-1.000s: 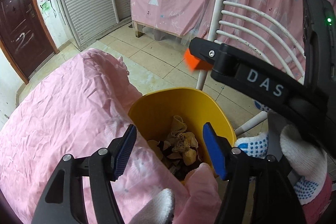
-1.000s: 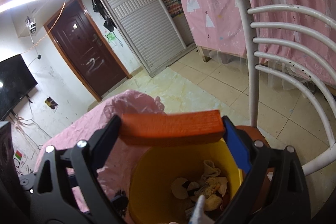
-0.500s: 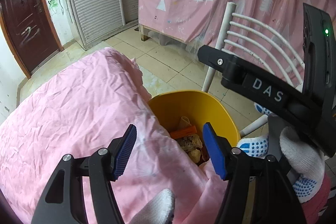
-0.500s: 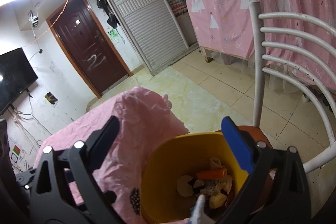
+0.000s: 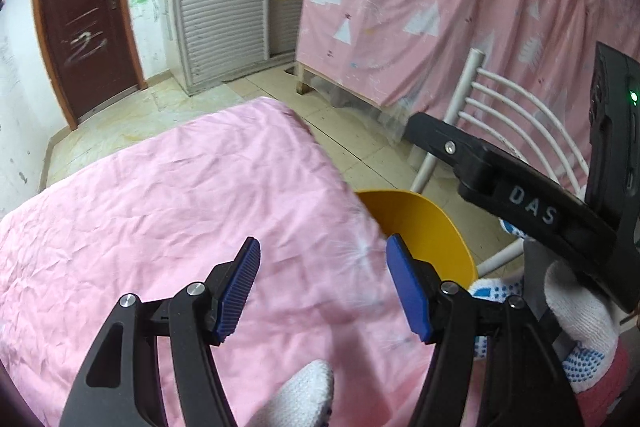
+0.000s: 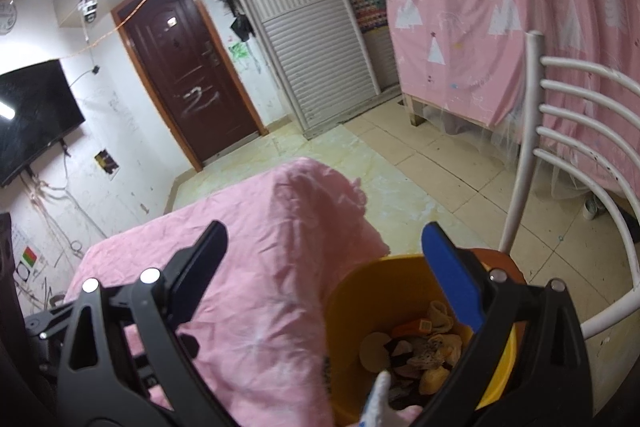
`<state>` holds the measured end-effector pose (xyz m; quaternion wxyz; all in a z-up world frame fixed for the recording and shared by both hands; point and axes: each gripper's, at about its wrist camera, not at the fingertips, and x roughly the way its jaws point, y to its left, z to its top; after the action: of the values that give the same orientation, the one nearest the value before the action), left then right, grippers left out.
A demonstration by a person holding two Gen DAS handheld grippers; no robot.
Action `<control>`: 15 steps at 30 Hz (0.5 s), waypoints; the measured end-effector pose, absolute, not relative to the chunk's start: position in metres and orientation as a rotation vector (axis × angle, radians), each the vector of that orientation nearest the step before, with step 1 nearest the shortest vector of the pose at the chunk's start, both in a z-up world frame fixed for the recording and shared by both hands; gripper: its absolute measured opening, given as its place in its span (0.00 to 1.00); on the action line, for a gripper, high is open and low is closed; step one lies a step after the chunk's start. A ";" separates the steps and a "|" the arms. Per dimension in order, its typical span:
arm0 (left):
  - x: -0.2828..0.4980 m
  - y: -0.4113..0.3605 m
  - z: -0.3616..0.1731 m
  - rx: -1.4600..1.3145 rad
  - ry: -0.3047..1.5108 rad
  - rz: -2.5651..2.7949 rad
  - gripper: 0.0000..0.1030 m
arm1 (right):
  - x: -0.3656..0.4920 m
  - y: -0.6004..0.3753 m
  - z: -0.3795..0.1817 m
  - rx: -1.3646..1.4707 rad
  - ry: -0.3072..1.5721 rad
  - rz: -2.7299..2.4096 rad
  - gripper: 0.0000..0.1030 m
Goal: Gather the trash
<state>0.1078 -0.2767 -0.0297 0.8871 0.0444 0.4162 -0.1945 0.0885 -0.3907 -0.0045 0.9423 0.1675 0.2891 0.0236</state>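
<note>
A yellow bin [image 6: 352, 311] stands beside the pink-covered table [image 6: 256, 267] and holds several scraps of trash [image 6: 412, 351], with an orange block [image 6: 408, 327] on top. My right gripper [image 6: 332, 259] is open and empty above the bin's near rim. In the left wrist view the bin [image 5: 420, 227] shows at the table's right edge, its contents hidden. My left gripper [image 5: 320, 275] is open and empty over the pink cloth [image 5: 180, 207]. The right gripper's body [image 5: 520, 195] reaches in from the right.
A white metal chair [image 6: 568, 131] stands right of the bin, its back [image 5: 516, 115] also in the left wrist view. A pink curtain [image 6: 500, 7], a shutter cabinet [image 6: 304, 27] and a brown door [image 6: 188, 67] lie beyond tiled floor [image 6: 432, 171]. A TV [image 6: 32, 115] hangs left.
My right gripper opened and the orange block dropped into the bin. Both grippers have since pulled back and swung left, toward the pink table.
</note>
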 end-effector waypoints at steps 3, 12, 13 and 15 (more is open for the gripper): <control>0.109 -0.259 -0.027 0.069 0.854 -0.375 0.55 | 0.090 -0.372 -0.001 0.317 0.597 0.077 0.91; 0.109 -0.202 -0.019 0.020 0.812 -0.269 0.56 | 0.096 -0.318 0.003 0.234 0.622 0.153 0.94; 0.108 -0.199 -0.019 0.019 0.804 -0.259 0.56 | 0.096 -0.312 0.003 0.223 0.625 0.161 0.94; 0.106 -0.191 -0.018 0.014 0.790 -0.234 0.57 | 0.096 -0.302 0.004 0.211 0.631 0.176 0.94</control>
<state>0.1063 -0.1906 -0.0178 0.9163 0.0067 0.3839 -0.1136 0.0963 -0.3018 0.0036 0.9414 0.1032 0.3095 0.0862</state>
